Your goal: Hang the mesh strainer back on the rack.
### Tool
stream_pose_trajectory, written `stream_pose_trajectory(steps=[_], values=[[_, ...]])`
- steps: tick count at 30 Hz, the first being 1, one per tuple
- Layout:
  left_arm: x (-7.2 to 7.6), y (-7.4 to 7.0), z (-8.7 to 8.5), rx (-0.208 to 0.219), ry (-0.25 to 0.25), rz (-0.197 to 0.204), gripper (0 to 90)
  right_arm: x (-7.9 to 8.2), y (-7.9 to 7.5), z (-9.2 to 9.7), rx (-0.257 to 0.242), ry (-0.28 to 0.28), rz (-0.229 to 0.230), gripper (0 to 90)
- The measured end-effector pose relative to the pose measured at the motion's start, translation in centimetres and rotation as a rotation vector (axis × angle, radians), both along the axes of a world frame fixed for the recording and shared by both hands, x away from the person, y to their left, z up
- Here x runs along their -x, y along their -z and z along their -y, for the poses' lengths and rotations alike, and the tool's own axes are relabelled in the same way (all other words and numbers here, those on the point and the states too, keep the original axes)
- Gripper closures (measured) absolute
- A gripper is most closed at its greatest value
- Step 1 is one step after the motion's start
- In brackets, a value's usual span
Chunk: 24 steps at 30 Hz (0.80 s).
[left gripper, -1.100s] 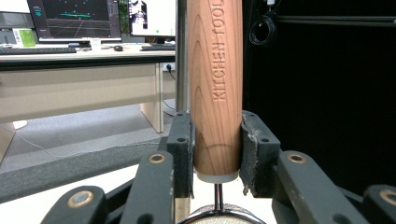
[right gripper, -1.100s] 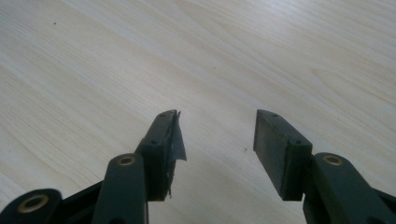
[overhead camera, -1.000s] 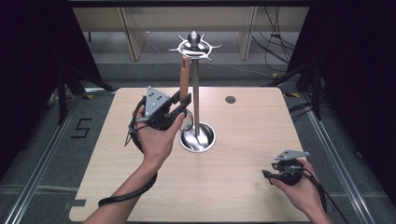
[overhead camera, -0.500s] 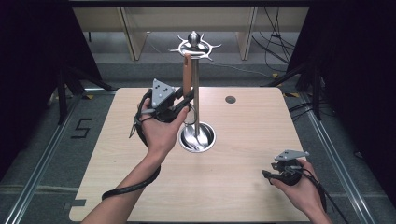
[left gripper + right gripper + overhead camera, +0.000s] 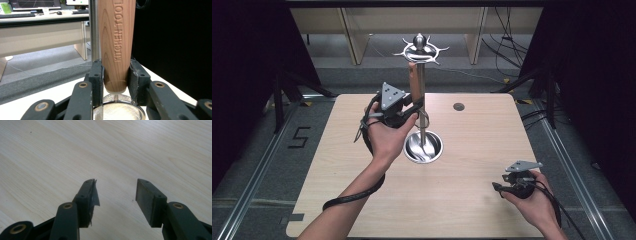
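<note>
The left hand-held gripper (image 5: 115,75) clamps the wooden handle (image 5: 117,42) upright against the rack pole (image 5: 421,100), at the bench's (image 5: 472,210) twelve o'clock, likely hanging it; the right hand-held gripper (image 5: 116,195) rests open at five o'clock.

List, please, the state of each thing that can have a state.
Left gripper: shut on the wooden handle.
Wooden handle: upright, beside the stand's pole.
Stand: upright on the table.
Right gripper: open, holding nothing, over bare table.
</note>
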<state>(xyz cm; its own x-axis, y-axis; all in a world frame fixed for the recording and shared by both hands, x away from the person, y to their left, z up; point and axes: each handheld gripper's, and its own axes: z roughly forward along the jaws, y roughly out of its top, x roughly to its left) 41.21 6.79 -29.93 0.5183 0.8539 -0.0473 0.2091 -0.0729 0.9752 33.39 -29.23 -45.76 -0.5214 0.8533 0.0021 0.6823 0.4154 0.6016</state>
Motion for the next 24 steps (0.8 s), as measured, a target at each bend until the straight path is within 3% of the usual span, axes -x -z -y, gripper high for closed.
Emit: stream_pose_trajectory(steps=[9,10,12,15,24], values=[[-0.2,0.4,0.5,-0.007,0.035,-0.031,61.3,0.1,-0.1,-0.1,0.002,0.004,-0.005,50.7],[-0.1,0.5,0.4,-0.006,0.039,-0.034,61.3,0.0,0.1,0.1,0.013,-0.014,0.021,50.7],[0.0,0.5,0.2,-0.004,0.046,-0.045,57.3,0.0,0.0,0.0,0.006,-0.002,0.002,50.7],[0.6,0.8,-0.6,0.003,0.074,-0.101,50.6,0.0,0.0,0.0,0.003,0.002,0.002,50.6],[2.7,1.0,-3.1,-0.002,0.078,-0.135,36.6,-0.1,0.1,0.0,0.007,0.003,-0.006,50.3]])
